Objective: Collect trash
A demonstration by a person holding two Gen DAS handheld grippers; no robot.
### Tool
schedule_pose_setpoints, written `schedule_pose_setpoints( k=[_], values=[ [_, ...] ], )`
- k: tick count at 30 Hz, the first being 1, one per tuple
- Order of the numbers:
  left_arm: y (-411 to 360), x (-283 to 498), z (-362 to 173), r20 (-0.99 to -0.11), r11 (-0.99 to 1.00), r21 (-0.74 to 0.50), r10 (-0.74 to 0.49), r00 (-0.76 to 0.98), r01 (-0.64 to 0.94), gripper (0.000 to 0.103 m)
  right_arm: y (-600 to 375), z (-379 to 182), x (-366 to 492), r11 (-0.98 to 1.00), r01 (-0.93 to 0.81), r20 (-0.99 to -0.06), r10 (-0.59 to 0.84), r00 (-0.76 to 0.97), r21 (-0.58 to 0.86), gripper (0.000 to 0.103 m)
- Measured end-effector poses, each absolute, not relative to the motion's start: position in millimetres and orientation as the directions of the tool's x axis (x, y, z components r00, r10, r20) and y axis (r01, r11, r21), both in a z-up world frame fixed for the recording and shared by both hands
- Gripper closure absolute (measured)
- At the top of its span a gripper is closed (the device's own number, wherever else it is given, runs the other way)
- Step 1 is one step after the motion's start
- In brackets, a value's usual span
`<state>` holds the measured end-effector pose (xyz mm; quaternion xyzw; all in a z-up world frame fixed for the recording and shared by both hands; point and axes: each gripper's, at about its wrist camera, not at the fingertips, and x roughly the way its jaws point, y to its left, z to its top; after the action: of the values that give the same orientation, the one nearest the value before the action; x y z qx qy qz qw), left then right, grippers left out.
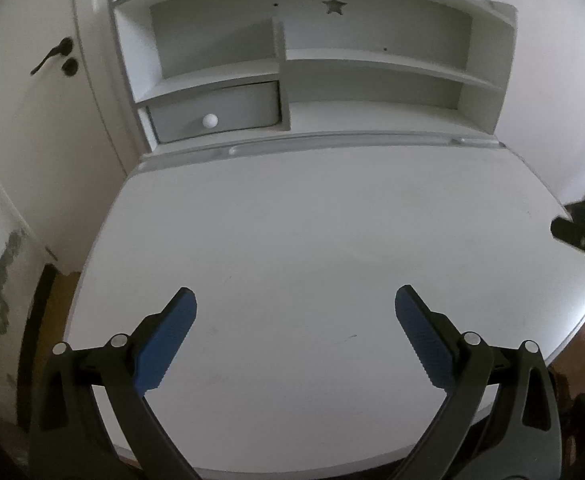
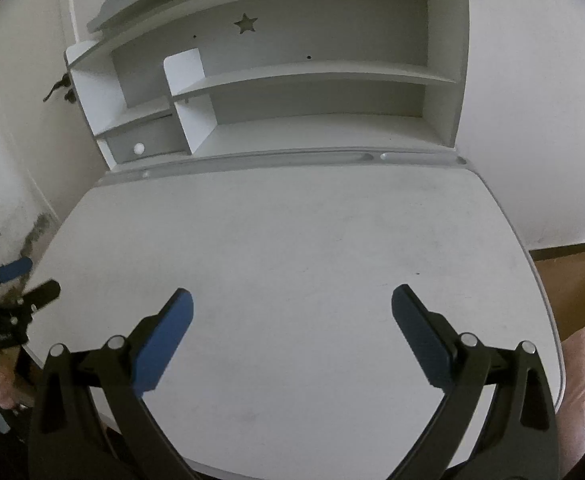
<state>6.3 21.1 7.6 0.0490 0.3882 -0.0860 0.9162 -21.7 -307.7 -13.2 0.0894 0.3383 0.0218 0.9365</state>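
No trash shows in either view. My left gripper (image 1: 295, 300) is open and empty, held above the near part of a white desk top (image 1: 292, 220). My right gripper (image 2: 291, 300) is open and empty above the same desk top (image 2: 292, 232). The left gripper also shows at the left edge of the right wrist view (image 2: 28, 280), off the desk's left side. Part of the right gripper shows at the right edge of the left wrist view (image 1: 584, 236).
A white hutch with shelves (image 1: 372, 64) and a star cutout (image 1: 334, 5) stands at the desk's back. A small drawer with a white knob (image 1: 210, 121) sits at its lower left. A door with a black handle (image 1: 52, 58) is at the left. Brown floor (image 2: 572, 280) lies to the right.
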Motion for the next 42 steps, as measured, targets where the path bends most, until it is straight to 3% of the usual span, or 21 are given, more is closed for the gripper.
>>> schedule_pose_setpoints(
  k=[42],
  values=[
    [7, 15, -1, -0.727, 0.977, 0.007, -0.14, 0.672, 0.212, 0.006, -313, -17, -32, 0.985, 0.023, -0.628, 0.089, 0.773, 0.169, 0.007]
  ],
)
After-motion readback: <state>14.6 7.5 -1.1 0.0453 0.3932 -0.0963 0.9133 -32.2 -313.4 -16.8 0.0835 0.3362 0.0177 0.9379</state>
